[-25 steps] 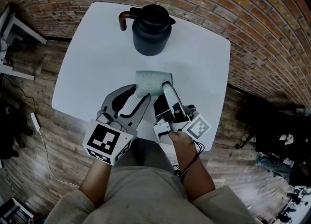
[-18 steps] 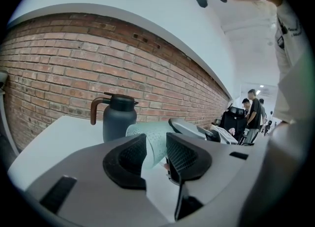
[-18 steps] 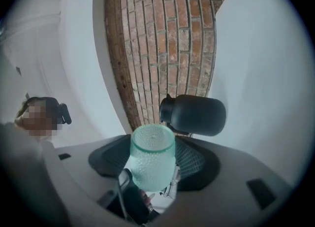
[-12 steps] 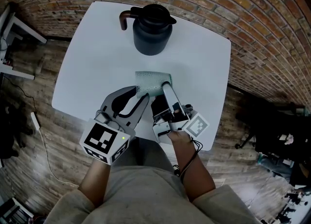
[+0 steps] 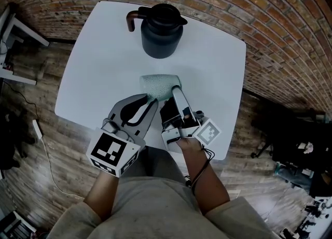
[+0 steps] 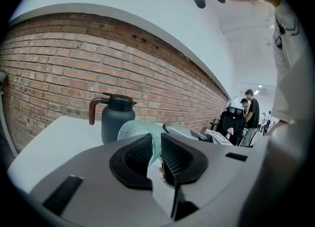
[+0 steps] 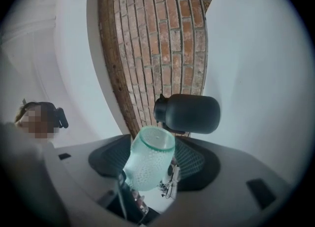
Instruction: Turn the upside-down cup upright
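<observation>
- White table (image 5: pixel 98 51): both grippers reach in over its near edge.
- Dark jug (image 5: pixel 162 30): stands upright at the far side, well apart from the cup.
- Left gripper (image 6: pixel 155 148): its jaws have just been closing and now stand narrow. The cup's thin wall fills the gap between the pads.
- Right gripper (image 7: pixel 153 154): clamped on the cup's body, one pad on each flank.
- Pale green dimpled cup (image 5: pixel 160 85): tipped on its side at the tips of both grippers, near the table's middle, on the near side of the jug.
</observation>
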`<control>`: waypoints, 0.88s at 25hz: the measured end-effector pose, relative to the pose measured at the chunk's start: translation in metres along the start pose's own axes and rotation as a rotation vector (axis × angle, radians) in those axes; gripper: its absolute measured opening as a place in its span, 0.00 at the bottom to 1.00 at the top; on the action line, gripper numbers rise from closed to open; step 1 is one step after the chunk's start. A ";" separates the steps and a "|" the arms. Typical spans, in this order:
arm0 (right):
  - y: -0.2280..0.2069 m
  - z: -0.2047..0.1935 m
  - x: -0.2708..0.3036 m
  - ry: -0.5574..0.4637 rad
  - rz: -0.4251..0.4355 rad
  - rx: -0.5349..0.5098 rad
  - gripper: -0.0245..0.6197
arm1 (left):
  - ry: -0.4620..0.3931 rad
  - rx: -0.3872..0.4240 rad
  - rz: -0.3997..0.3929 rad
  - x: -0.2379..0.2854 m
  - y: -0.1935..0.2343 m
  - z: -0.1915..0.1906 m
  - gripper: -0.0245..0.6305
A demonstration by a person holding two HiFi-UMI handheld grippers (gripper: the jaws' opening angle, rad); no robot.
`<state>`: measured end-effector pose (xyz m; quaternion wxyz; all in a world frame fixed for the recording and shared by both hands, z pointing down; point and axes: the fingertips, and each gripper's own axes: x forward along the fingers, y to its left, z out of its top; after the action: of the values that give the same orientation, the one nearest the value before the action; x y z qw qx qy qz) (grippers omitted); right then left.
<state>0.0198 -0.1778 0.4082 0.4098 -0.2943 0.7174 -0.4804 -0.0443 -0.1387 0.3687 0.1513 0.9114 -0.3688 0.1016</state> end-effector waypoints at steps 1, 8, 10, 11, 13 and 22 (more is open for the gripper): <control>-0.001 0.000 0.000 -0.002 -0.005 0.002 0.48 | 0.001 0.007 0.002 0.000 -0.001 0.000 0.12; -0.007 -0.002 -0.001 -0.012 -0.029 0.016 0.47 | 0.022 0.032 0.008 0.000 -0.005 0.000 0.10; -0.009 -0.004 -0.001 -0.005 -0.042 0.007 0.40 | 0.039 0.075 0.023 0.002 -0.006 0.000 0.08; -0.011 -0.006 -0.001 -0.005 -0.046 0.009 0.39 | 0.047 0.096 0.036 0.002 -0.005 -0.001 0.07; -0.014 -0.008 0.000 -0.015 -0.051 0.030 0.39 | 0.075 0.115 0.048 0.003 -0.002 -0.003 0.07; -0.034 -0.012 -0.010 -0.054 -0.110 0.081 0.35 | 0.182 0.140 0.048 0.009 0.003 -0.017 0.07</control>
<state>0.0147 -0.1767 0.4451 0.4138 -0.3293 0.6688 -0.5225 -0.0412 -0.1403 0.3882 0.1178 0.8978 -0.3672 0.2129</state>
